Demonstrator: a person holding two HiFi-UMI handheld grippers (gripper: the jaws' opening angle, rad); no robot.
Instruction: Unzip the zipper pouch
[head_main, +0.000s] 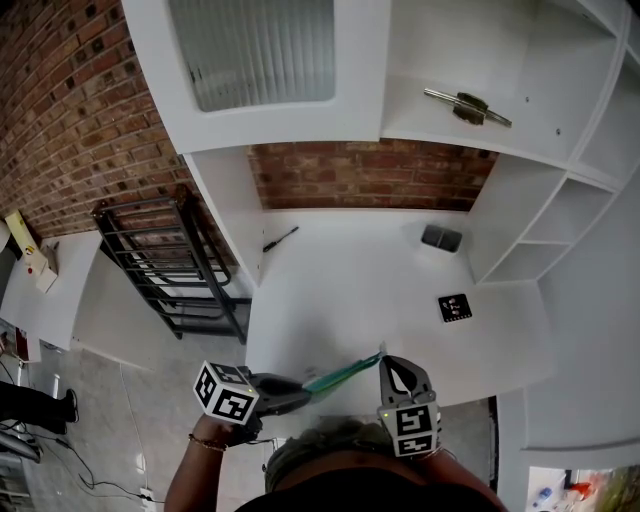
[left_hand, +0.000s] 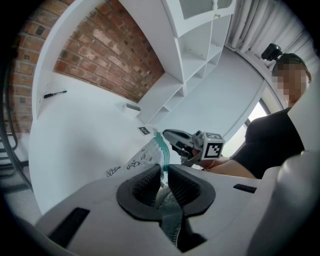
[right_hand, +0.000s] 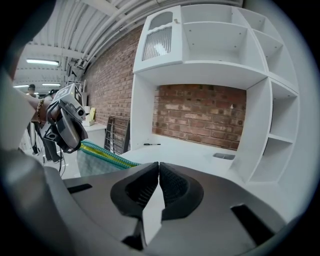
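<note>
We hold the zipper pouch (head_main: 342, 374) off the tabletop (head_main: 360, 280), stretched between both grippers. The left gripper (left_hand: 164, 176) has its jaws clamped on the pouch's mesh end. The right gripper (right_hand: 158, 172) has its jaws fully closed at the far corner; whether they pinch the pull we cannot tell. The zipper (right_hand: 112, 157) looks closed along the stretch we see, so the unzipping seems mostly ahead.
</note>
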